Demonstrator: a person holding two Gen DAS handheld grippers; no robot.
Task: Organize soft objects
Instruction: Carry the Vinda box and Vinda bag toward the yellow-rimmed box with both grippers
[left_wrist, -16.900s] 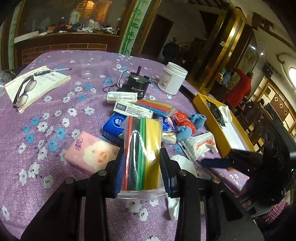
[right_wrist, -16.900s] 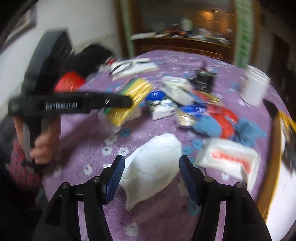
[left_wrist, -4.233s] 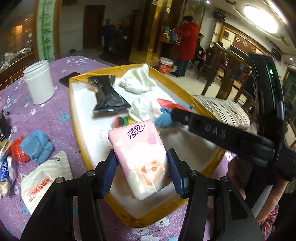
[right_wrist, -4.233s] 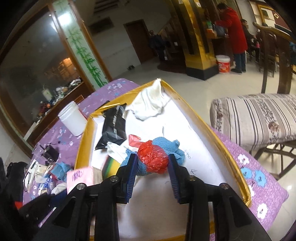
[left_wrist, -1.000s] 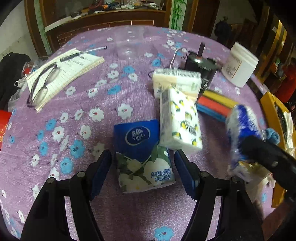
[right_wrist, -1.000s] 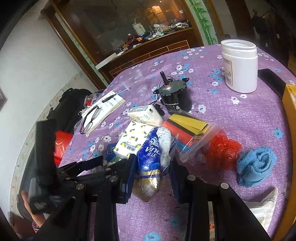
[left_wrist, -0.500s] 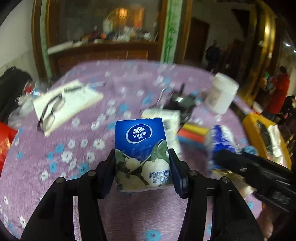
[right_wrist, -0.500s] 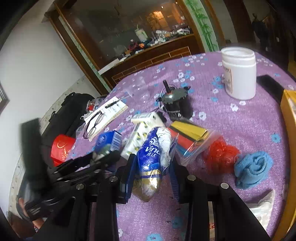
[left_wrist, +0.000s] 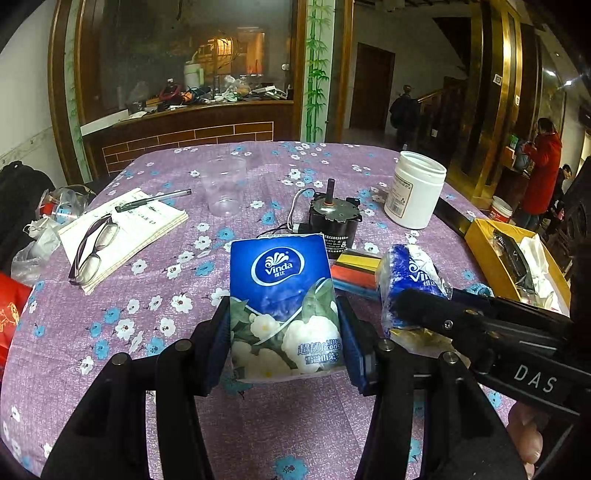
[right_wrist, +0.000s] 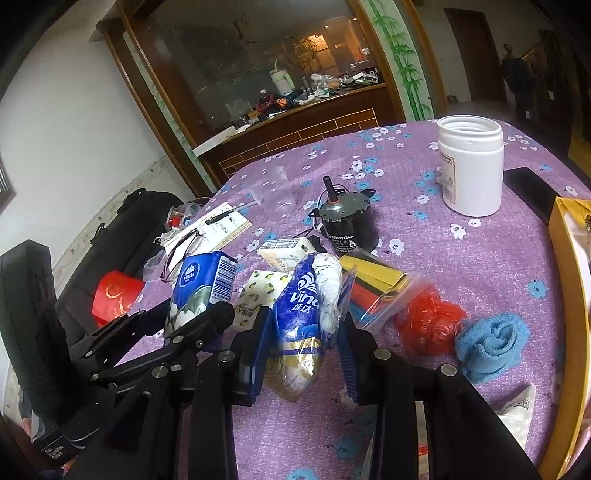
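Observation:
My left gripper (left_wrist: 282, 328) is shut on a blue Vinda tissue pack (left_wrist: 282, 295) with white flowers and holds it upright above the purple flowered tablecloth (left_wrist: 147, 295). In the right wrist view that pack (right_wrist: 201, 280) hangs at the left. My right gripper (right_wrist: 304, 347) is shut on a blue-and-white Vinda soft pack (right_wrist: 306, 302); the left wrist view shows it (left_wrist: 410, 273) at the right. A lemon-print tissue pack (right_wrist: 258, 291), a white tissue pack (right_wrist: 286, 249), a red crumpled bag (right_wrist: 428, 325) and a blue cloth (right_wrist: 491, 343) lie on the table.
A yellow tray (left_wrist: 480, 240) with soft items sits at the table's right edge. Also on the table are a black motor (left_wrist: 334, 221), a white jar (left_wrist: 415, 194), a clear cup (left_wrist: 223, 190), a notebook with glasses (left_wrist: 122, 232) and a bag of coloured strips (right_wrist: 373, 288). People stand far behind.
A second ago the blue tissue pack lay on the table between my left gripper's open jaws. They have closed on it and lifted it. The right gripper kept its pack still.

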